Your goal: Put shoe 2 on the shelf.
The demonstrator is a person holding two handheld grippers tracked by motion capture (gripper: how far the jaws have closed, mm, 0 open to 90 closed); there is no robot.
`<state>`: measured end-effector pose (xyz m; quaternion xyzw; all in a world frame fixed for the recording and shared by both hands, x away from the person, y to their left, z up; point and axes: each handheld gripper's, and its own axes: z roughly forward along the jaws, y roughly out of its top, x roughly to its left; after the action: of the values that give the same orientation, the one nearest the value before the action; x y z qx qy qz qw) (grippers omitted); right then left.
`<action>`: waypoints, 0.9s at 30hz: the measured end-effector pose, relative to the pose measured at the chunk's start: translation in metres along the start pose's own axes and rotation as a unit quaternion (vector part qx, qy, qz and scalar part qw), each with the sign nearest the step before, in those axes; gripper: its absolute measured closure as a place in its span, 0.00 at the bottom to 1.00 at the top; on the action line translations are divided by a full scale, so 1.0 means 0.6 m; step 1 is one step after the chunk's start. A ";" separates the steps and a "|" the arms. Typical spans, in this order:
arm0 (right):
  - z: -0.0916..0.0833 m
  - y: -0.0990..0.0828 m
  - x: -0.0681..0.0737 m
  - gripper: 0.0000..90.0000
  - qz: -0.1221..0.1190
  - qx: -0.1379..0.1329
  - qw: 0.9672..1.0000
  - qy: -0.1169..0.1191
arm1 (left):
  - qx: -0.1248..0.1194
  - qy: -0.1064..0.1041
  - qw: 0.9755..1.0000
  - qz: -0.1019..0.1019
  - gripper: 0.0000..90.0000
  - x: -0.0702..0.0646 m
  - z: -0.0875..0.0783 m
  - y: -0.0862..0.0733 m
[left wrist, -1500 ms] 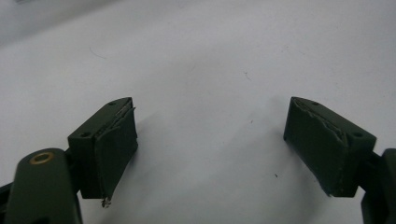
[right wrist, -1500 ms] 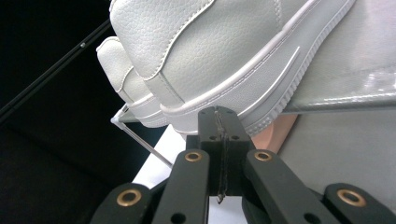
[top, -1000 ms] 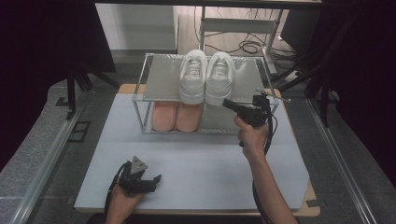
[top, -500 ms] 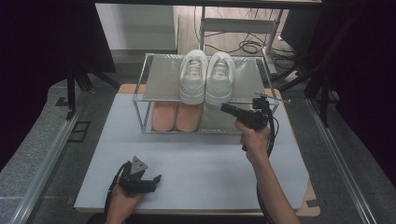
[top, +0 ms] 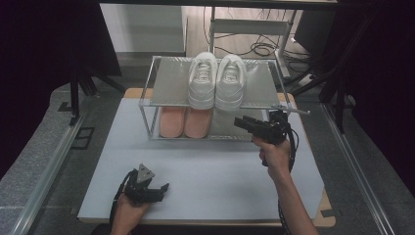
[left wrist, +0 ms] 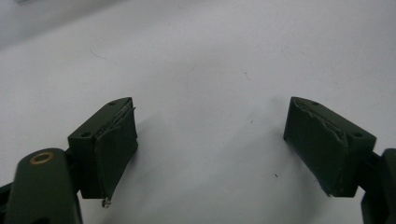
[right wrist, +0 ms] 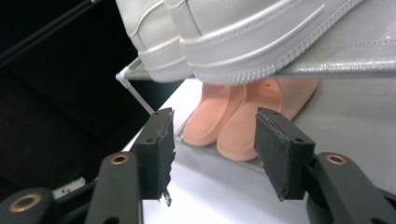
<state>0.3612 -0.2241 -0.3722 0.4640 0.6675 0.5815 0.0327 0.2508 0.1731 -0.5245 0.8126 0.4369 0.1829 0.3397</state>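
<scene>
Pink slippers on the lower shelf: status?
Right hand-held gripper just opened, empty, aimed at pink slippers. Left hand-held gripper open on table. Path clear.

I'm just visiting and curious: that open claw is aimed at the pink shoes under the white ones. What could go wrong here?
1. The right gripper has just been opening with nothing between its jaws; going in, it might bump the two-tier metal shoe rack.
2. The pair of pink slippers sits close together, so one jaw may wedge between or shove them.
3. The pair of white sneakers overhangs the upper shelf edge and could be knocked.

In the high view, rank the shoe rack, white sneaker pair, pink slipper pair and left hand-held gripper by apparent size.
1. Shoe rack
2. White sneaker pair
3. Pink slipper pair, partly hidden under the shelf, so unsure
4. Left hand-held gripper, nearest the camera yet smallest
</scene>
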 end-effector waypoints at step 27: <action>-0.043 -0.063 -0.027 0.19 -0.121 0.064 0.990 -0.040 | 0.000 0.001 1.000 0.001 0.19 0.000 0.000 0.000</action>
<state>0.3336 -0.2499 -0.4022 0.4036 0.7527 0.5105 0.0995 0.2507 0.1730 -0.5245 0.8126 0.4367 0.1836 0.3394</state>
